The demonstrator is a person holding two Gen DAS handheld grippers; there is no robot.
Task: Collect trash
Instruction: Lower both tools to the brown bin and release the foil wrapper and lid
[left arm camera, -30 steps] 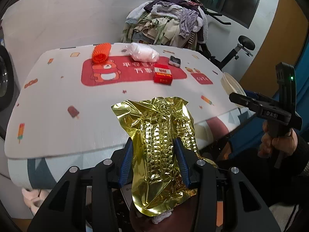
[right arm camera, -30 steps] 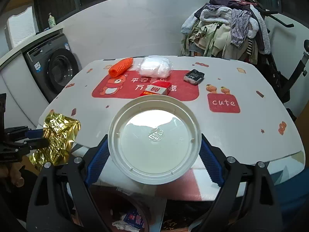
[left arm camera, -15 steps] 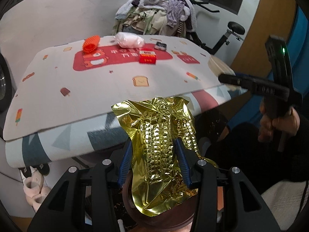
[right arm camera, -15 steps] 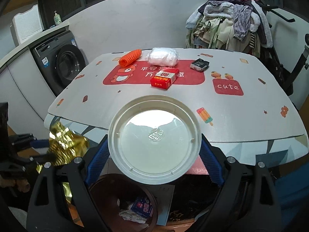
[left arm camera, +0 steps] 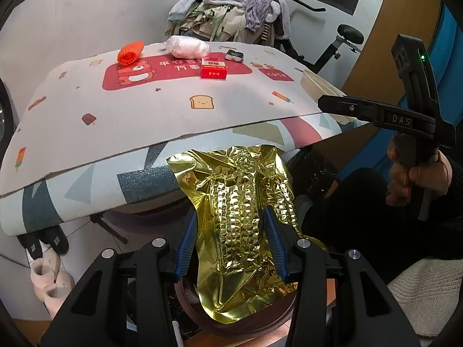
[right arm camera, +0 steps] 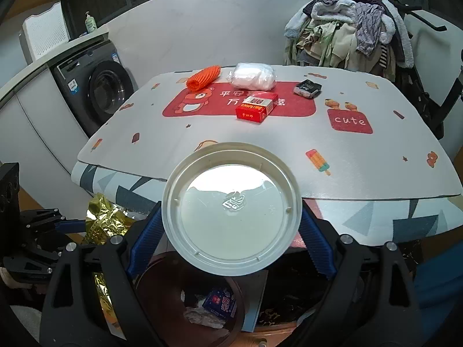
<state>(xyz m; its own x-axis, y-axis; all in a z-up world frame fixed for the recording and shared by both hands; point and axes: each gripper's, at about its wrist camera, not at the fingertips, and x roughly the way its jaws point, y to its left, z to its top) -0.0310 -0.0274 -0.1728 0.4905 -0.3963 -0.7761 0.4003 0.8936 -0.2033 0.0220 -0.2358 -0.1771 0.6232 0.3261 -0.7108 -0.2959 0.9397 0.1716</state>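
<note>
My left gripper [left arm camera: 230, 231] is shut on a crumpled gold foil wrapper [left arm camera: 237, 219] and holds it over the brown trash bin [left arm camera: 260, 318] below the table's front edge. My right gripper [right arm camera: 231, 231] is shut on a round white plastic lid [right arm camera: 231, 217], above the same bin [right arm camera: 202, 312], which holds some trash. On the table lie a red box [right arm camera: 256, 107], an orange mesh sleeve [right arm camera: 202, 78], a white plastic bag [right arm camera: 253, 76] and a small black packet [right arm camera: 308, 88]. The wrapper also shows in the right wrist view [right arm camera: 105, 219].
The table [left arm camera: 130, 110] has a patterned mat hanging over its front edge. A washing machine [right arm camera: 98, 89] stands to the left, a clothes pile [right arm camera: 347, 37] behind. Slippers [left arm camera: 49, 271] lie on the floor under the table's left side.
Both grippers have dropped back and down from above the table to below its front edge, over the bin. Each still holds its item.
</note>
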